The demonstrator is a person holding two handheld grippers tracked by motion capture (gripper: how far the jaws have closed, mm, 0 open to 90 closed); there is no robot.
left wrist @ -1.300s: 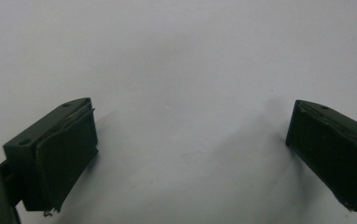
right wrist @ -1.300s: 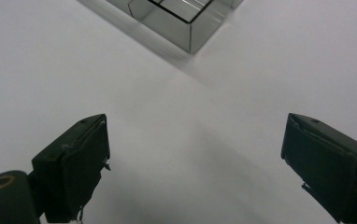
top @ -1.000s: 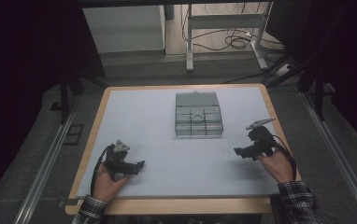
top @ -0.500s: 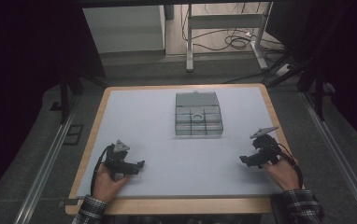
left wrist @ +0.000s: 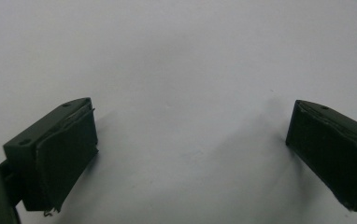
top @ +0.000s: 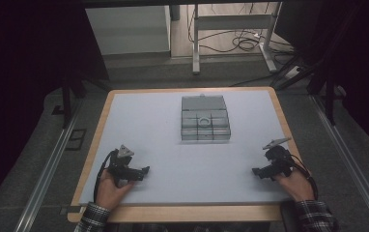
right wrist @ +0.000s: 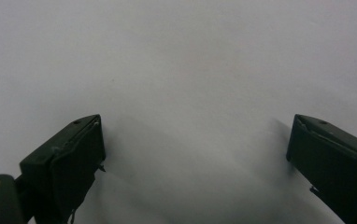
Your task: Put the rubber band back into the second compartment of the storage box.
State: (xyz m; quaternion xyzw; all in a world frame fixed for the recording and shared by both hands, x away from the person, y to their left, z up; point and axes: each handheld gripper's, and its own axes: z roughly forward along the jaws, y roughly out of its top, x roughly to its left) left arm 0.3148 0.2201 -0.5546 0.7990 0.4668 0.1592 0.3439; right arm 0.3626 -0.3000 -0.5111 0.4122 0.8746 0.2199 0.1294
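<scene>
A clear plastic compartment box (top: 205,118) with its lid laid back sits at the middle of the white table top (top: 173,145); one cell holds a small ring-shaped part. My left gripper (top: 143,170) rests low on the table near the front left, held in a hand, jaws wide apart and empty. My right gripper (top: 257,171) rests near the front right, also open with nothing between the jaws. In the left gripper view the gripper (left wrist: 190,154) faces bare white surface. The right gripper view has its gripper (right wrist: 195,163) over bare table too.
The table has a wooden rim (top: 182,212). Beyond its far edge stand a white cabinet (top: 127,29) and a metal frame with loose cables (top: 240,43) on the floor. Dark rails run along both sides.
My right gripper has drawn back toward the front right corner of the table and lower. The left gripper has stayed in place.
</scene>
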